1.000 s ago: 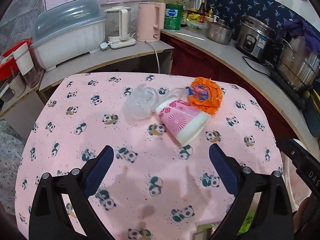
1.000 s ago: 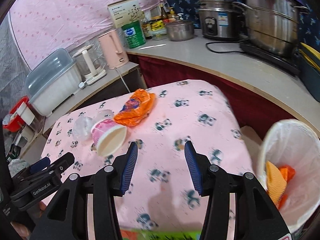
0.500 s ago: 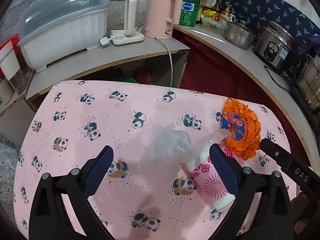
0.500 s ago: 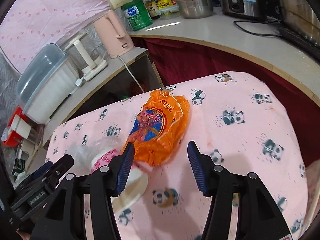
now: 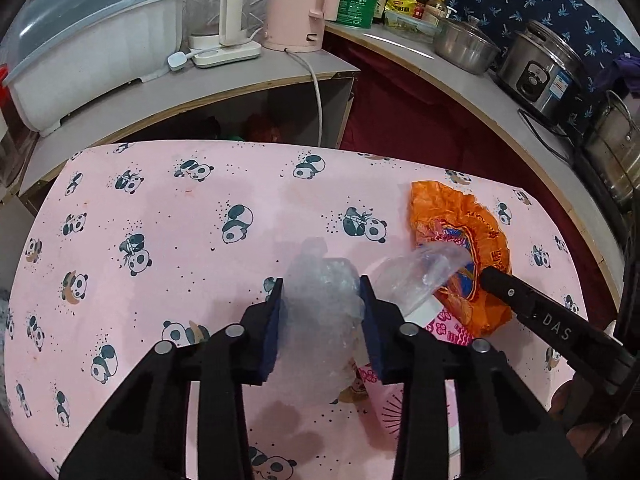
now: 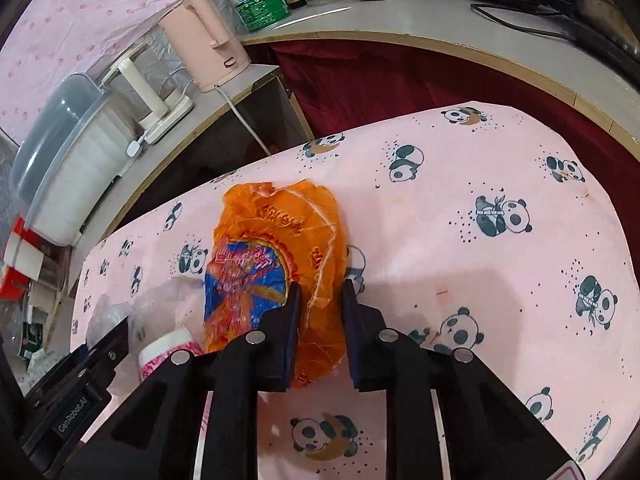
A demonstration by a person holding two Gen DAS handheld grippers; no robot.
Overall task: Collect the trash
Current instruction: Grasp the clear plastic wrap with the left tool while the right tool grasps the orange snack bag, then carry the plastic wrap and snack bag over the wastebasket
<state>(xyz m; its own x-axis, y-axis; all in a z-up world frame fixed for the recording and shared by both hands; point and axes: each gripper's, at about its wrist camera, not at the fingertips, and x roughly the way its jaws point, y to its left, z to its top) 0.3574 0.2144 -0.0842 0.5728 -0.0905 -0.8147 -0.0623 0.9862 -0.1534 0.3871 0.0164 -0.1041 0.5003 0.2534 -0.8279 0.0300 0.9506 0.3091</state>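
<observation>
Left fingers (image 5: pixel 276 320): just closed in; left gripper (image 5: pixel 320 312) pinches clear plastic (image 5: pixel 320 312), crumpled, lying on the table (image 5: pixel 160 240) toward its near edge.
Right fingers (image 6: pixel 294 320): just closed in; right gripper (image 6: pixel 320 312) pinches the near end of the orange bag (image 6: pixel 280 240), flat on the cloth, mid-table.
Cup (image 5: pixel 440 328): pink and white, on its side between plastic and bag, touching both; mouth hidden, contents cannot tell.
Clear film (image 5: pixel 424 268): drapes over the cup and the bag's edge.
Counter: pot (image 5: pixel 464 44), cooker (image 5: pixel 540 68), lids on; contents unseen.
</observation>
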